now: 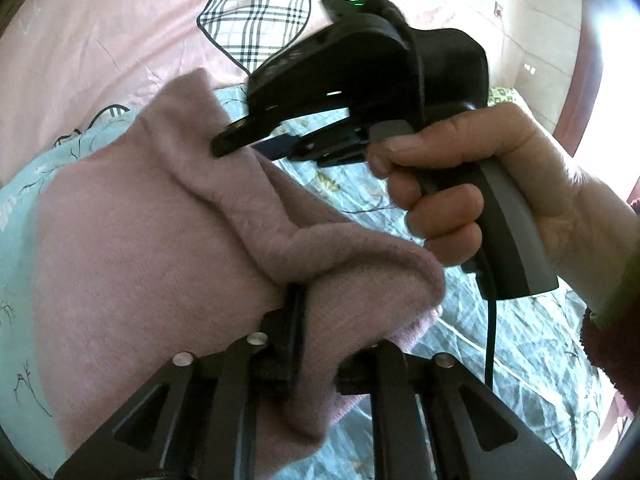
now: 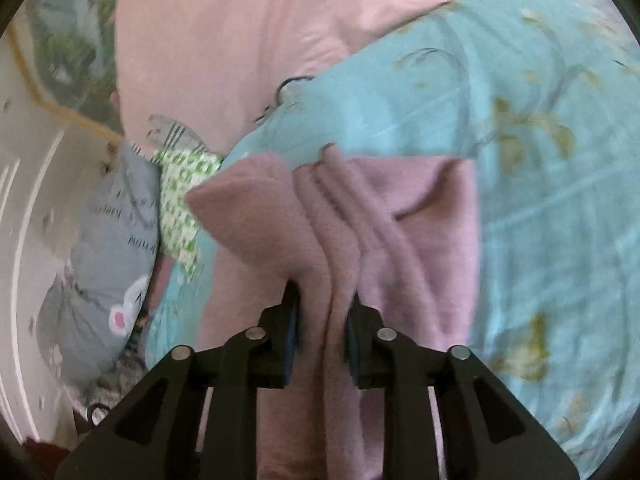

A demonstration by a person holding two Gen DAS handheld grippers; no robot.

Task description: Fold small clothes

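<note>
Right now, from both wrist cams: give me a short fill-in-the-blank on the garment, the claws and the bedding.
1. The garment pinched in both claws is ____ in colour.
2. In the left wrist view, the right claw bites the garment's ____ edge, farther from the camera than the left claw.
3. Under the garment lies a light blue quilt; beyond it the sheet is ____.
4. The sheet carries a plaid ____ shape.

Missing words: pink; upper; pink; heart
</note>
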